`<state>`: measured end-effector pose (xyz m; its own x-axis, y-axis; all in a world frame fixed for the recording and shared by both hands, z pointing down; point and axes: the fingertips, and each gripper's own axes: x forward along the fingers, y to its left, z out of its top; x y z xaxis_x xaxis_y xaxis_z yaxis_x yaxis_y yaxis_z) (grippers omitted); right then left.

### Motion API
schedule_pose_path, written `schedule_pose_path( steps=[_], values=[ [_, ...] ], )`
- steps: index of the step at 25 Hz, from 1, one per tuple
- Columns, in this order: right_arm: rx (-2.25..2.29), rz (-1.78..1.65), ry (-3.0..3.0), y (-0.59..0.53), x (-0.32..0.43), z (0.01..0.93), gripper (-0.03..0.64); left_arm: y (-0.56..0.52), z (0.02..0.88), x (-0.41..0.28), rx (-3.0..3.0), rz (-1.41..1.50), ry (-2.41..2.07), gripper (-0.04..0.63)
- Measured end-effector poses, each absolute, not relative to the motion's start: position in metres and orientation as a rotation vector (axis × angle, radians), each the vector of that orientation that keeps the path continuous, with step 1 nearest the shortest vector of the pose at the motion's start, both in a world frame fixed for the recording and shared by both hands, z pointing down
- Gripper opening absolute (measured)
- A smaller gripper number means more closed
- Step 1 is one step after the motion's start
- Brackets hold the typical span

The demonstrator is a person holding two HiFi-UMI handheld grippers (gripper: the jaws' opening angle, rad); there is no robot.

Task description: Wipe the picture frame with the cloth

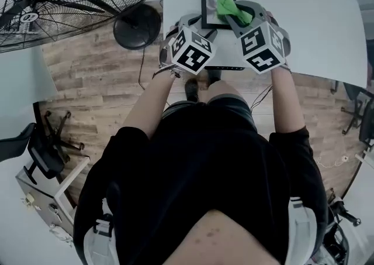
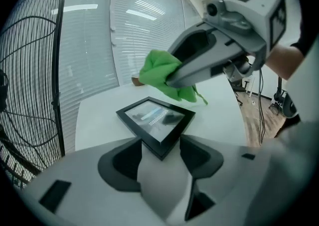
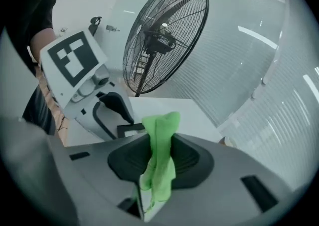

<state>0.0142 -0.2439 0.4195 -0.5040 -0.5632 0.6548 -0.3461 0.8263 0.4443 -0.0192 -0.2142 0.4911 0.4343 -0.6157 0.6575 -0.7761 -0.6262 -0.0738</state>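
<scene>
The frame (image 2: 155, 120) lies flat on the white desk (image 2: 94, 115), set cornerwise to the left tongs (image 2: 159, 146). Their jaws stand wide on either side of its near corner, and both pads appear to bear on the black moulding, so I read this as a steadying grip. The right tongs (image 3: 160, 146) are closed on the cloth (image 3: 160, 135), holding it bunched in the air above the frame's far side.

The frame is a stiff rectangle with square-edged dark moulding and a glossy pane that mirrors the ceiling lights. It looks light, and would probably skate on so smooth a desk unless pinned. The pane is the fragile part (and the part that shows every smear), so the moulding at a corner or edge is the place to hold.

The cloth is bright green, soft and limp, folded into a wad with a loose tail drooping below the jaws; its weave is too small to make out. It can be pinched anywhere, though ideally with enough fabric ahead of the hard tips to keep them off the glass.
</scene>
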Motion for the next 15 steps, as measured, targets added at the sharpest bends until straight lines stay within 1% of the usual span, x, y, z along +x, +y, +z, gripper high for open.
schedule_pose_path(
  steps=[4, 7, 15],
  values=[
    [0.671, -0.485, -2.091, -0.286, 0.0, 0.401, 0.107, -0.215, 0.491, -0.02, 2.449, 0.97, -1.213, 0.253],
    [0.631, -0.567, -2.048, -0.311, -0.017, 0.407, 0.109, -0.214, 0.492, -0.021, 2.448, 0.97, -1.203, 0.253],
    [0.481, -0.547, -2.009, -0.34, -0.042, 0.463, 0.107, -0.213, 0.494, -0.023, 2.449, 0.972, -1.203, 0.253]
  ],
)
